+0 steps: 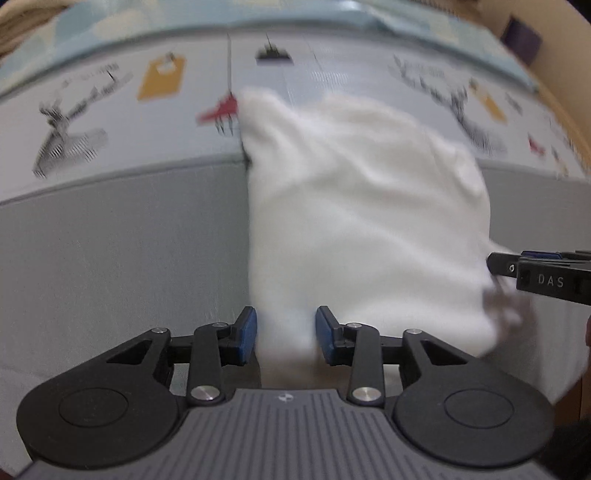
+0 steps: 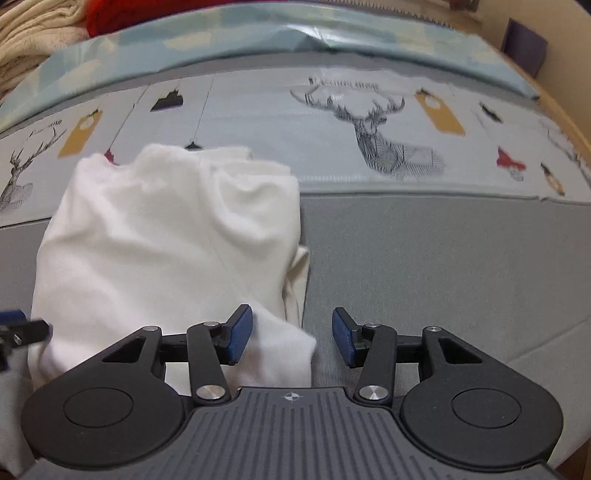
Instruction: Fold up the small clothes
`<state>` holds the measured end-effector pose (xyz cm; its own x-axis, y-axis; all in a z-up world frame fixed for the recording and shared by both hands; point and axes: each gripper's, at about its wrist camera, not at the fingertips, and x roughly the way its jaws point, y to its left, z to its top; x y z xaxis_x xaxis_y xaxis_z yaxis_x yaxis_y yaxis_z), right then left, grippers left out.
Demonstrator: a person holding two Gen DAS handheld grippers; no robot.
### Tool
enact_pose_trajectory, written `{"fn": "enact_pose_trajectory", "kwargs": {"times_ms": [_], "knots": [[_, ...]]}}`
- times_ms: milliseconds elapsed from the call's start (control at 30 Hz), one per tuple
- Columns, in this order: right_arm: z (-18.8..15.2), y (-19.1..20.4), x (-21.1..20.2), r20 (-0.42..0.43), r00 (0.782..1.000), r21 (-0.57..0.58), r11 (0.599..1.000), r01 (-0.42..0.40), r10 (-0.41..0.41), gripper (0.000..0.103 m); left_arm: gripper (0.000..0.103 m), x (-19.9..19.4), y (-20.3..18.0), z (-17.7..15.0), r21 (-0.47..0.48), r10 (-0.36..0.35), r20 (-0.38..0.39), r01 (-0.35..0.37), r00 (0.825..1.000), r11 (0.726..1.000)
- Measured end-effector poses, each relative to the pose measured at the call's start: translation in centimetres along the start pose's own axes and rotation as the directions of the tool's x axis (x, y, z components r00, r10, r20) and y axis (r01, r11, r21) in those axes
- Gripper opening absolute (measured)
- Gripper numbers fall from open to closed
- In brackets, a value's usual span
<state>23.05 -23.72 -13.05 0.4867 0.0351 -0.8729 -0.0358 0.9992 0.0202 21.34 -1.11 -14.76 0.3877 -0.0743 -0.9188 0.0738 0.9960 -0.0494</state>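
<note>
Left gripper (image 1: pixel 285 334) stands partly open, blue pads either side of the near edge of the white garment (image 1: pixel 354 221). Cloth fills the gap between the pads; whether they press on it cannot be told through the blur. Right gripper (image 2: pixel 291 336) also partly open. Its left pad (image 2: pixel 238 334) lies against the garment's near right corner; its right pad (image 2: pixel 343 338) is clear of the cloth, over bare grey sheet. Nothing gripped there.

White garment (image 2: pixel 166 251): folded into a rough rectangle, lying flat on the bed, long side running away from both cameras. Soft puckers at the far end. Along its right edge, in the right wrist view, a lower layer of cream cloth (image 2: pixel 297 280) sticks out slightly from under the top fold. Both grippers sit at the near end, left one at the left corner, right one at the right corner; each shows at the edge of the other's view.

Bed cover (image 2: pixel 424 266): plain grey band under most of the garment. Beyond it a pale band printed with stag heads (image 2: pixel 373 129), yellow tags and small red and black figures; the garment's far end reaches onto this print. Farther back, a light blue cloth (image 2: pixel 258 40) across the bed. Top left corner, cream knit blanket (image 2: pixel 33 33) and something red (image 2: pixel 122 13).
</note>
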Motion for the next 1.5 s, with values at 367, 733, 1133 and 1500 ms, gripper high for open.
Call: {"fn": "enact_pose_trajectory", "kwargs": {"times_ms": [367,733,1133,1500], "knots": [[0.0,-2.8,-7.0,0.168,0.985,0.046,0.998,0.029,-0.037,0.055,0.085,-9.8,-0.9,-2.5,-0.015,0.207,0.336,-0.215,0.919,0.977],[-7.0,-4.1,-16.7,0.483,0.871,0.026,0.993,-0.115,0.089,0.085,0.095,-15.2,-4.1,-11.4,-0.108,0.065,0.442,-0.019,0.895,0.994],[-11.0,-4.4,-15.6,0.395,0.910,0.055,0.985,-0.162,0.127,0.086,0.095,-12.3,-4.9,-11.7,-0.080,0.165,0.348,-0.146,0.923,0.986],[-11.0,-1.9,-13.7,0.316,0.935,-0.042,0.987,-0.155,0.161,0.087,0.095,-11.3,-4.3,-11.5,-0.095,0.150,0.322,-0.126,0.935,0.987]]}}
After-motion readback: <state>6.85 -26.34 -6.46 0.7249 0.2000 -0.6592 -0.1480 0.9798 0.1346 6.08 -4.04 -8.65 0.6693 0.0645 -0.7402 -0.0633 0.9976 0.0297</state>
